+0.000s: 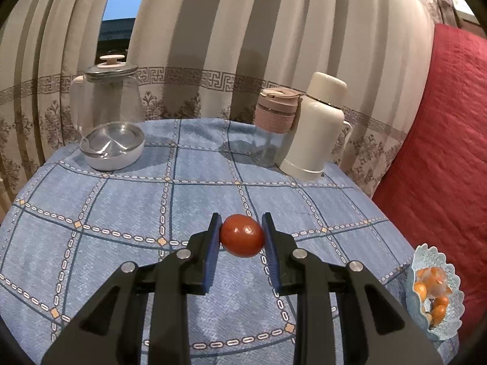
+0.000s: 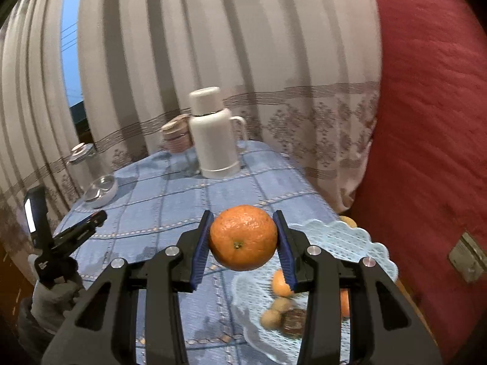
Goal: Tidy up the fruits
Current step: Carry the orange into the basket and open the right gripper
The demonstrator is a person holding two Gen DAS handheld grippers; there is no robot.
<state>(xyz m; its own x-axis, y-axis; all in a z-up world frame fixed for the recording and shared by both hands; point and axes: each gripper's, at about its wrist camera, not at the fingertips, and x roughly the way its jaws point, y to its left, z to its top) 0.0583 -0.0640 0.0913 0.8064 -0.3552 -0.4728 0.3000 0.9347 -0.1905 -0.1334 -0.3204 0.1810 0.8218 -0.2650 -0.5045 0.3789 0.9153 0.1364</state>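
Observation:
My left gripper [image 1: 242, 235] is shut on a small red-brown fruit [image 1: 242, 235] and holds it above the blue checked tablecloth [image 1: 121, 213]. My right gripper [image 2: 243, 237] is shut on an orange [image 2: 243, 238], held above the near left edge of a pale blue scalloped plate [image 2: 344, 240]. The plate holds small oranges [image 2: 280, 283], pale round fruits [image 2: 271, 318] and a dark piece. In the left wrist view the plate [image 1: 455, 301] sits at the table's right edge with orange fruits [image 1: 438, 311]. The left gripper also shows in the right wrist view [image 2: 102, 216], far left.
A white thermos [image 1: 319, 130], a pink-lidded glass cup [image 1: 275, 121], a glass kettle [image 1: 106, 97] and a white bowl with a metal lid [image 1: 112, 147] stand at the table's back. Striped curtains hang behind. A red quilted cushion [image 1: 441, 152] is on the right.

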